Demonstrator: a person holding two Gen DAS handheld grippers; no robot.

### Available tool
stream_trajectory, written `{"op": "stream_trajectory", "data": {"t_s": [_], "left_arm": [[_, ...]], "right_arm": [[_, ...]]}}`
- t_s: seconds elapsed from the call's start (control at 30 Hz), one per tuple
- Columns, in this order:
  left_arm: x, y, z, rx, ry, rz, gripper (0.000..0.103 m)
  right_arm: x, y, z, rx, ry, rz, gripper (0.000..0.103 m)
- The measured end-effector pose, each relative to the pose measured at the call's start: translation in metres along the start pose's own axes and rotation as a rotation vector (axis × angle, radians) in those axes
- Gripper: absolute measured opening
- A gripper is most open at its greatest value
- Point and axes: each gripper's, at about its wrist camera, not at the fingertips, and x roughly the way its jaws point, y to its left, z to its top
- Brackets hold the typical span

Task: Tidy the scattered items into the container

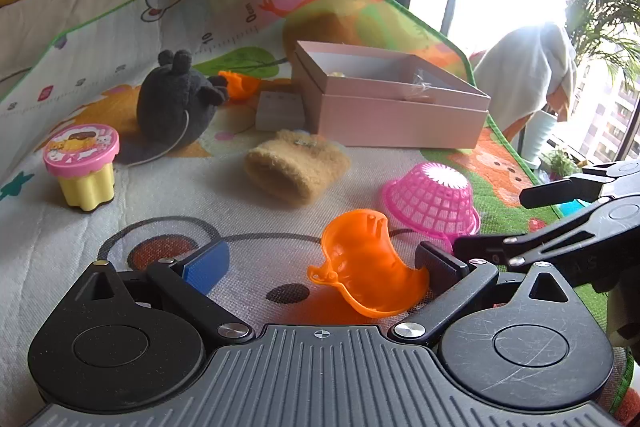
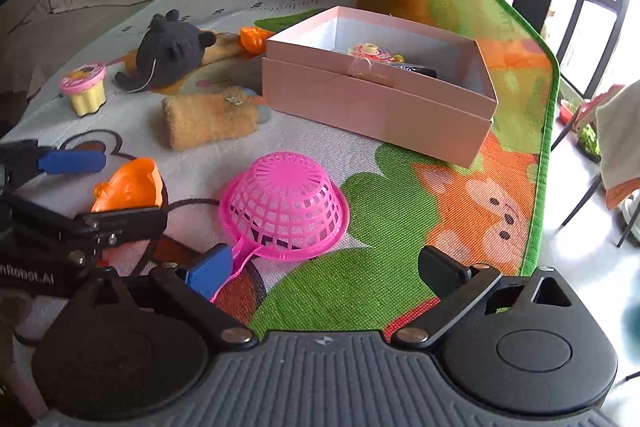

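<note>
You are early in the tidying: the pink box (image 2: 376, 99) holds only a few items, while your spread left gripper (image 1: 320, 263) brackets the orange scoop (image 1: 366, 263) and your spread right gripper (image 2: 324, 267) faces the pink strainer (image 2: 284, 207), with 4 more things on the mat (image 2: 400, 227).

The left gripper (image 1: 322, 265) and the right gripper (image 2: 324, 271) look alike: a grey ribbed body with a small crosshair mark, two round black discs, black linkage arms joined by silver screws, one blue ridged pad (image 1: 208, 267) and one black pad. White lettering (image 2: 26, 277) marks the left gripper's side.
</note>
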Motion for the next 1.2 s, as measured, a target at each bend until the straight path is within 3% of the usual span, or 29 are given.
{"op": "stream_trajectory", "data": {"t_s": [0.1, 0.17, 0.37, 0.43, 0.53, 0.63, 0.73, 0.87, 0.93, 0.97, 1.0, 1.17, 1.2], "left_arm": [[0.001, 0.0, 0.0, 0.0, 0.0, 0.0, 0.102], [0.001, 0.0, 0.0, -0.002, 0.0, -0.001, 0.102], [0.001, 0.0, 0.0, -0.003, 0.0, -0.001, 0.102], [0.001, 0.0, 0.0, 0.0, 0.002, 0.002, 0.102], [0.001, 0.001, 0.001, 0.0, 0.008, -0.001, 0.102], [-0.004, -0.002, 0.002, 0.012, 0.005, -0.001, 0.102], [-0.008, -0.014, 0.002, 0.06, 0.033, -0.076, 0.102], [-0.003, -0.033, 0.003, 0.147, 0.06, -0.035, 0.101], [-0.001, -0.038, 0.005, 0.172, 0.058, -0.02, 0.089], [0.0, -0.039, 0.006, 0.176, 0.064, -0.011, 0.072], [0.002, -0.04, 0.007, 0.175, 0.071, -0.001, 0.068], [0.003, -0.039, 0.006, 0.184, 0.098, 0.017, 0.066], [0.002, -0.039, 0.006, 0.186, 0.1, 0.014, 0.062]], "right_arm": [[-0.015, 0.0, -0.014, -0.172, -0.061, -0.116, 0.103], [-0.019, -0.005, -0.019, -0.213, -0.084, -0.164, 0.103], [-0.002, -0.035, -0.007, 0.097, -0.058, 0.064, 0.103], [0.011, -0.037, -0.005, 0.155, -0.052, 0.069, 0.101], [0.018, -0.041, -0.002, 0.198, -0.056, 0.096, 0.072], [0.017, -0.041, -0.005, 0.206, -0.102, 0.056, 0.072], [0.018, -0.045, -0.01, 0.23, -0.109, 0.059, 0.072], [0.014, -0.045, -0.012, 0.229, -0.14, 0.061, 0.072], [0.012, -0.043, -0.012, 0.218, -0.154, 0.066, 0.072], [0.011, -0.043, -0.012, 0.215, -0.158, 0.071, 0.072], [0.011, -0.043, -0.012, 0.215, -0.158, 0.075, 0.072], [0.011, -0.044, -0.012, 0.227, -0.158, 0.081, 0.072], [0.011, -0.044, -0.012, 0.226, -0.16, 0.078, 0.072]]}}
